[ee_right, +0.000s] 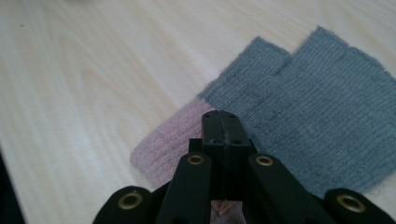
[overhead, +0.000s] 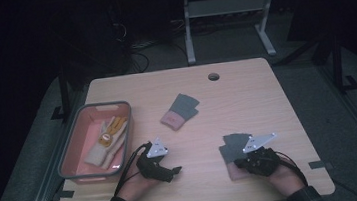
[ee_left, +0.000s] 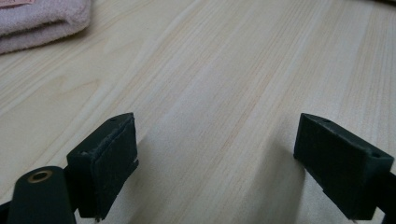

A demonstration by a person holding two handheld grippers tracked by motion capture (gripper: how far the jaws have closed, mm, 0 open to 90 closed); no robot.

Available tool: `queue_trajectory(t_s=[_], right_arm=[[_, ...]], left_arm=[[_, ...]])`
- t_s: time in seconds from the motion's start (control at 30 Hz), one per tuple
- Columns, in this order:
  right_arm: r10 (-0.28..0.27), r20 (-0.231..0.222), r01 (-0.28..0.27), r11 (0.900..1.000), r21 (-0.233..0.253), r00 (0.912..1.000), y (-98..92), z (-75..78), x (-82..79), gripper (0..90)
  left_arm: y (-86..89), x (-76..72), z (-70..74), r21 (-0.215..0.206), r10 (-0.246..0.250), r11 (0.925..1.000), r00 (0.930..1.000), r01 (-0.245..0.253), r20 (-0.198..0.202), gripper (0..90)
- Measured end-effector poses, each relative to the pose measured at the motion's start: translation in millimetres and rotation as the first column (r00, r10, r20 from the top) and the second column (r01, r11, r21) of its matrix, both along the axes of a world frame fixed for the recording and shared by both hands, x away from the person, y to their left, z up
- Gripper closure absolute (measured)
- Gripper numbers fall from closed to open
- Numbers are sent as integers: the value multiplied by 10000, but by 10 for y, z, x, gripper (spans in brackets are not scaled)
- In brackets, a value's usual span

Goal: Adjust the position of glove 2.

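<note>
A grey knit fingerless glove (overhead: 232, 145) (ee_right: 303, 102) with a pink cuff (ee_right: 166, 142) lies flat on the wooden table (overhead: 246, 98) at the front right. My right gripper (overhead: 238, 163) (ee_right: 219, 116) hovers over its cuff end with the jaws pressed together; no fabric shows between the tips. A second grey and pink glove (overhead: 180, 111) lies mid-table, and its pink edge (ee_left: 37, 21) appears far off in the left gripper view. My left gripper (overhead: 174, 171) (ee_left: 215, 140) stands open over bare wood, holding nothing.
A grey-rimmed pink bin (overhead: 73, 142) sits at the table's left edge with yellow and beige gloves (overhead: 108, 140) inside. A round cable hole (overhead: 213, 76) is near the far edge. A white desk frame (overhead: 228, 20) stands beyond the table.
</note>
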State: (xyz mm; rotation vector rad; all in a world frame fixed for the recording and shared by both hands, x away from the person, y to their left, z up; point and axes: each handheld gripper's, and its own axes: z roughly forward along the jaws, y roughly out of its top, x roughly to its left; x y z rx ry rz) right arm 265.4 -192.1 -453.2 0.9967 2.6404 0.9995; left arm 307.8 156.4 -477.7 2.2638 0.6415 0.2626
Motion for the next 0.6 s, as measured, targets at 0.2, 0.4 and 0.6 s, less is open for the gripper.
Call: queue_trajectory(t_s=[0.2,0.4,0.6], right_arm=[[196,46,-196,9998,22,9998,56,4,-37,898],[-488,576,469,9983,337,9971,-61,82,2,676],[-1354,779,1323,9902,438,9877,-313,51,145,501]], left_arm=[[0,0,0,-2,6,10000,10000,-6,-6,125],[1,4,0,-24,-6,10000,10000,6,55,129],[7,10,6,123,-74,9999,9999,73,103,128]])
